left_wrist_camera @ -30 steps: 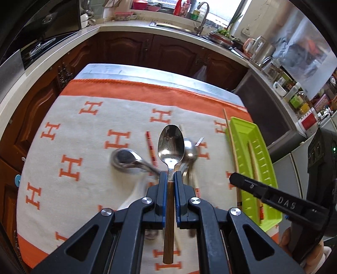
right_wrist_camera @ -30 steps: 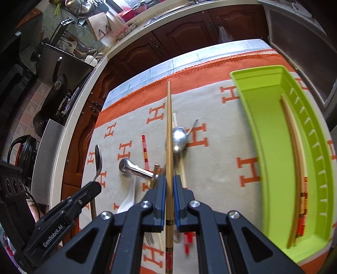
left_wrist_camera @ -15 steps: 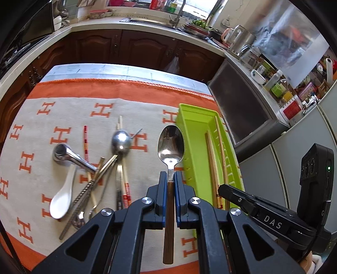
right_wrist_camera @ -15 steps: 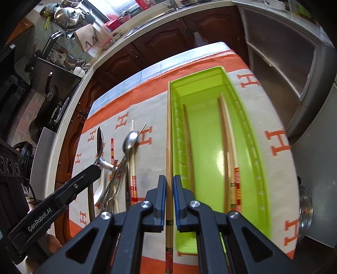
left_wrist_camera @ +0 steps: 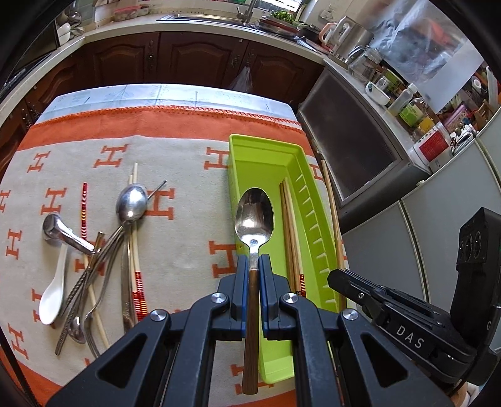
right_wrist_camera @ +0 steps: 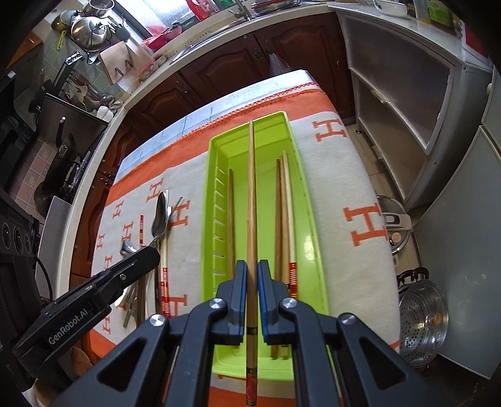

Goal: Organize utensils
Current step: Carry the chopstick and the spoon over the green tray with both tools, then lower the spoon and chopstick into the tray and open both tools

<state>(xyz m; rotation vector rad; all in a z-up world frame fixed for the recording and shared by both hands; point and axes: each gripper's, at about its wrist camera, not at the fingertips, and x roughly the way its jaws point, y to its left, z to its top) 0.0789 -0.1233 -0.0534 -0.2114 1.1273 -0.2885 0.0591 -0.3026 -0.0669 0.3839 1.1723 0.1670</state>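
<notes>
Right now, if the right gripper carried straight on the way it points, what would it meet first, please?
Probably the green tray: the right gripper, shut on a chopstick, points along its length above the chopsticks already inside. Height is unclear.

Left gripper (left_wrist_camera: 253, 266) fingers clamping wooden-handled spoon (left_wrist_camera: 254, 216) above green tray (left_wrist_camera: 260, 150), loose cutlery pile (left_wrist_camera: 103, 250) left

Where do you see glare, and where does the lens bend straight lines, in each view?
Left wrist: bright glare on the held spoon bowl, and the counter curves. Right wrist: the tray sides bow outward; the held chopstick stays sharp.
</notes>
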